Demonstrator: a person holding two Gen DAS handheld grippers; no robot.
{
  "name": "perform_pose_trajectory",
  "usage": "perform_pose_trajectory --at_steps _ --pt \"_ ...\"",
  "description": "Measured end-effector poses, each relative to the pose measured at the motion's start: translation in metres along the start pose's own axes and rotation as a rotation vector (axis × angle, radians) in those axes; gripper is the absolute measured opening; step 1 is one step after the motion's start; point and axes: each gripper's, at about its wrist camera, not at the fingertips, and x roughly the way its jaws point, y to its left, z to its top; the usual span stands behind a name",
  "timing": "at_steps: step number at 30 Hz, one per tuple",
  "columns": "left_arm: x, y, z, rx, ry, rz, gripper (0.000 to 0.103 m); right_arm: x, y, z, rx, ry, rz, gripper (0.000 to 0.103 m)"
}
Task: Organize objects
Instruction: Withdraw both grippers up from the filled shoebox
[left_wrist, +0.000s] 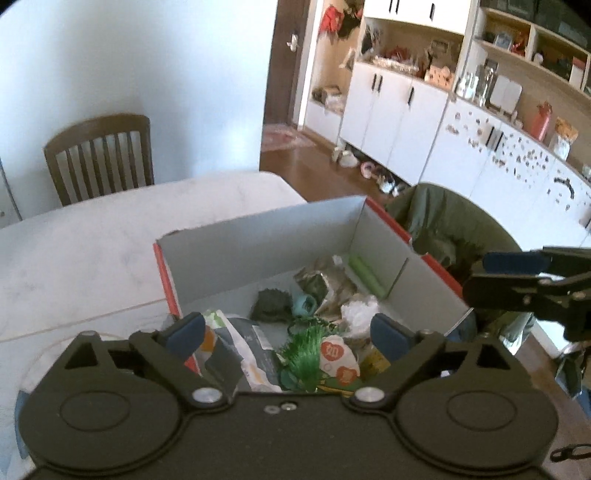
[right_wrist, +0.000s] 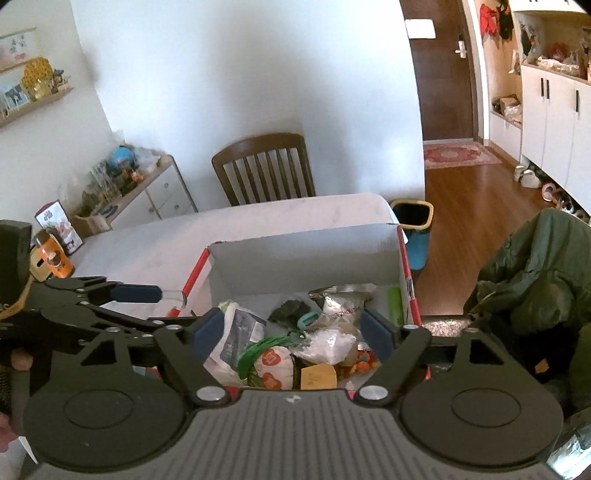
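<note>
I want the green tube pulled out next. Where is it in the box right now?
The green tube lies along the box's right wall near the far right corner, beside crinkled wrappers; the right wrist view shows it there too.

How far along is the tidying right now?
Much looks done: the box already holds packets, a green tassel and a green tube. Nothing is in hand; the left tool and right tool hover open over it. Left on the table: an orange item at its far edge.
</note>
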Motion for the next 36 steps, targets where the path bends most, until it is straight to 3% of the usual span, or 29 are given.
perform_pose_trajectory --at_steps 6,14,19,36 --pt "-0.021 -0.002 -0.007 -0.009 -0.051 0.001 0.102 -0.012 0.009 -0.010 0.006 -0.034 0.015 0.084" --pt "-0.039 -0.001 -0.019 -0.058 -0.068 -0.020 0.102 -0.027 0.021 -0.018 0.004 -0.084 0.009 0.095" --pt "-0.050 -0.005 -0.028 -0.045 -0.096 0.009 0.102 -0.032 0.027 -0.023 0.009 -0.091 -0.010 0.100" --pt "-0.071 -0.004 -0.050 -0.032 -0.129 0.021 0.102 -0.052 0.045 -0.048 0.000 -0.147 -0.044 0.100"
